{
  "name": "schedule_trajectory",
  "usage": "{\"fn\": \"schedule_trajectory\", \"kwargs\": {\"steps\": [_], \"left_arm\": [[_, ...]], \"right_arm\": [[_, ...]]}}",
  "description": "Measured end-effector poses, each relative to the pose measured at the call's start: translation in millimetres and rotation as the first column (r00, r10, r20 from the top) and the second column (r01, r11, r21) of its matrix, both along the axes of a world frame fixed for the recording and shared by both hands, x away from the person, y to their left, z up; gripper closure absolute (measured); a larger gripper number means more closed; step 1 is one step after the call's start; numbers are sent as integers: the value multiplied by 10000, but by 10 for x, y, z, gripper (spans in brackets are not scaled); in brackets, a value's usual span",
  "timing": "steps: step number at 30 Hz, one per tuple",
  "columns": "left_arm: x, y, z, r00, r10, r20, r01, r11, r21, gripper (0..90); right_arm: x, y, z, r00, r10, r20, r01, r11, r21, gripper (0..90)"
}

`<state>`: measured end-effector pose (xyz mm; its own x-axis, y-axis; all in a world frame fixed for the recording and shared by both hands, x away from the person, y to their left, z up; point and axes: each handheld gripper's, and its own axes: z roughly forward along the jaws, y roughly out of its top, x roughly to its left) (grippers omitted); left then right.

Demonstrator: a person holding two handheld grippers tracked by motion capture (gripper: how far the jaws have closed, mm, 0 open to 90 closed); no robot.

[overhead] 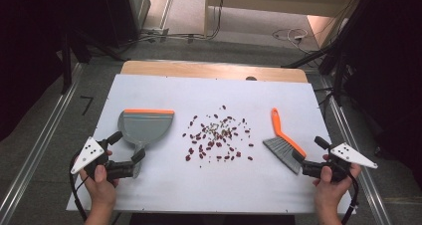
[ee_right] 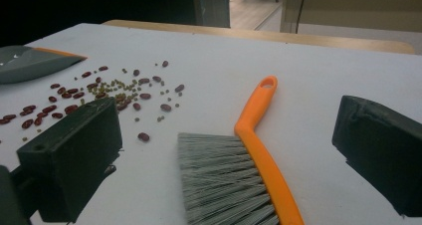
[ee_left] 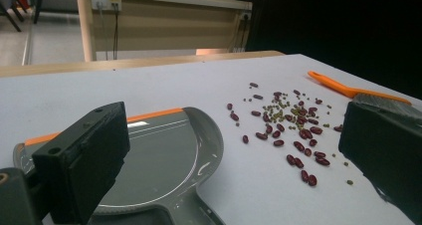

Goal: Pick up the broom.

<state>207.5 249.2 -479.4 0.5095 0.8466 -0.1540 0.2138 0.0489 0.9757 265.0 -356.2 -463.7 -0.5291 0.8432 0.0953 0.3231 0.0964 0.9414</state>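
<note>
A grey dustpan (overhead: 147, 126) with an orange lip lies left of centre on the white board, its handle pointing toward me. My left gripper (overhead: 127, 146) is open, with one jaw on each side of that handle and not touching it. In the left gripper view the dustpan (ee_left: 164, 155) lies low between the jaws. Several red beans and small green ones (overhead: 217, 133) are scattered mid-board. An orange-handled brush (overhead: 281, 138) with grey bristles lies to the right. My right gripper (overhead: 310, 149) is open at its bristle end, and the brush (ee_right: 259, 150) lies between the jaws.
The white board (overhead: 199, 190) covers a wooden table whose far edge (overhead: 214, 68) shows beyond it. Metal rails run along both sides. Cables lie on the floor behind the table.
</note>
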Motion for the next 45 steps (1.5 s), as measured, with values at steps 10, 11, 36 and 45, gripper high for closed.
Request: {"fn": "schedule_trajectory", "kwargs": {"steps": [10,11,36,45], "left_arm": [[-20,-6,20,9999,134,104,-135,9999,77,6],[-23,-9,23,9998,177,122,-179,9997,146,6],[25,-57,40,9999,116,90,-120,9989,446,5],[31,-62,19,10000,14,13,-14,9991,428,5]], "right_arm": [[40,57,112,9998,81,-202,-86,9997,-211,0],[56,69,125,9996,42,-274,-49,9996,-261,0],[1028,432,333,9475,-173,-3192,-404,9840,-1733,61],[1284,525,190,8660,-1515,-4765,131,9596,-2812,371]]}}
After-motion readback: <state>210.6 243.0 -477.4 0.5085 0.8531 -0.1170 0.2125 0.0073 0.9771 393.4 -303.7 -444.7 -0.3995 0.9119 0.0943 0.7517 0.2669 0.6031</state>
